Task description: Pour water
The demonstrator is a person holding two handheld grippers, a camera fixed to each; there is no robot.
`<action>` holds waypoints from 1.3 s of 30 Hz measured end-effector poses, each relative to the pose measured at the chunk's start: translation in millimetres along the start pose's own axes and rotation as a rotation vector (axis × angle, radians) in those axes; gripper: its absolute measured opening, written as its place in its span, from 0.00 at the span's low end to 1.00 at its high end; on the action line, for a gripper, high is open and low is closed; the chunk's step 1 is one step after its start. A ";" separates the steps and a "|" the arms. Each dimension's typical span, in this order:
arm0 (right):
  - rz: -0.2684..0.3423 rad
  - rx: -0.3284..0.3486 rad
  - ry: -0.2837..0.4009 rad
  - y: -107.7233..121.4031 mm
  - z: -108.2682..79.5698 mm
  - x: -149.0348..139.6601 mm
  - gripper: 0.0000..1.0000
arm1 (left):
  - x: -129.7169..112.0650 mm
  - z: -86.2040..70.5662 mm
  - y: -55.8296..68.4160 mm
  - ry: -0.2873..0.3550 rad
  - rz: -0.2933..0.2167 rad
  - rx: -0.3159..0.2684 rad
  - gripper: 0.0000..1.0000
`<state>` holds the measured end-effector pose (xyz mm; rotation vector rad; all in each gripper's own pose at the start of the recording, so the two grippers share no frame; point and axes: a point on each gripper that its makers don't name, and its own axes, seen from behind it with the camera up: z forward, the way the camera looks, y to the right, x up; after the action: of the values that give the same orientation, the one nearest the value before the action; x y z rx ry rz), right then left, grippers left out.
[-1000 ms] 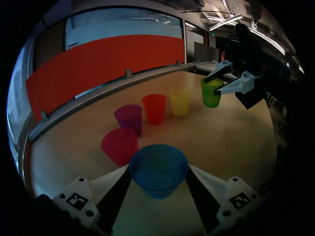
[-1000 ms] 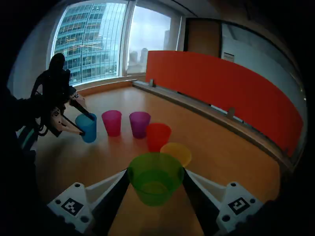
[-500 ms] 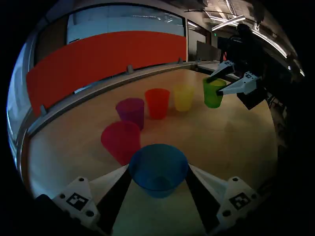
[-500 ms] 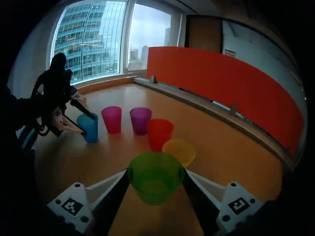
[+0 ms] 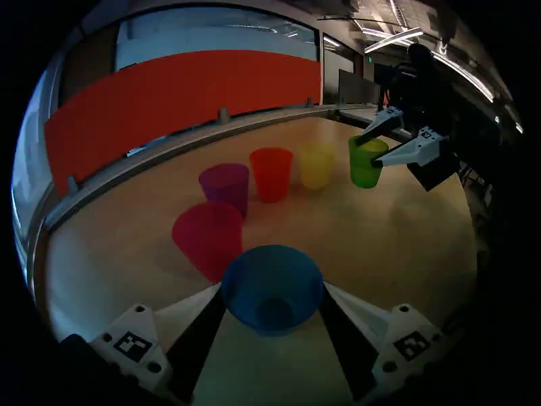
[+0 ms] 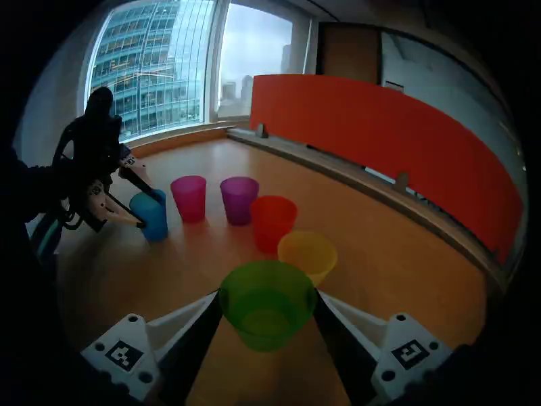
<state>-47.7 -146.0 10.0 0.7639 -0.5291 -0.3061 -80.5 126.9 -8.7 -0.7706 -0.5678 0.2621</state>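
My left gripper (image 5: 272, 292) is shut on a blue cup (image 5: 272, 284), held upright between its fingers close to the camera. In the right gripper view that blue cup (image 6: 150, 215) stands at the left end of the row with the left gripper (image 6: 149, 211) around it. My right gripper (image 6: 267, 308) is shut on a green cup (image 6: 267, 304). In the left gripper view the green cup (image 5: 365, 162) is at the far right, with the right gripper (image 5: 366, 151) on it. I cannot tell whether either cup holds water.
Between the held cups, a magenta cup (image 5: 207, 237), a purple cup (image 5: 224, 188), an orange cup (image 5: 272, 172) and a yellow cup (image 5: 316, 162) form a curved row on the wooden table (image 5: 379, 230). An orange partition (image 6: 406, 149) runs along the table's far edge.
Both grippers keep hold of their cups. The row of cups sits slightly higher in both views than a second ago, so both cameras have shifted a little.
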 end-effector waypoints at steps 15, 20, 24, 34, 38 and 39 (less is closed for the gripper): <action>0.024 0.000 -0.024 -4.1 7.4 -21.9 0.92 | -7.7 3.7 -4.6 -0.035 -0.012 0.004 0.97; 0.028 -0.002 -0.030 -3.9 9.6 -27.0 0.92 | -10.1 4.3 -4.0 -0.043 -0.008 0.003 0.97; 0.034 -0.003 -0.034 -3.4 11.2 -31.0 0.92 | -10.0 4.2 -2.3 -0.042 -0.020 -0.006 0.97; 0.049 -0.005 -0.028 -3.2 9.8 -33.4 0.92 | -15.6 2.1 0.8 -0.052 -0.033 -0.016 0.97; 0.053 -0.007 -0.027 -3.5 8.5 -35.6 0.93 | -18.4 1.5 1.3 -0.056 -0.039 -0.014 0.97; 0.053 -0.008 -0.027 -3.5 8.2 -36.3 0.93 | -19.0 1.3 0.9 -0.056 -0.040 -0.012 0.97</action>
<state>-82.5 -136.9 0.1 0.7375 -0.5729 -0.2694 -96.8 120.3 -15.9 -0.7650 -0.6377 0.2447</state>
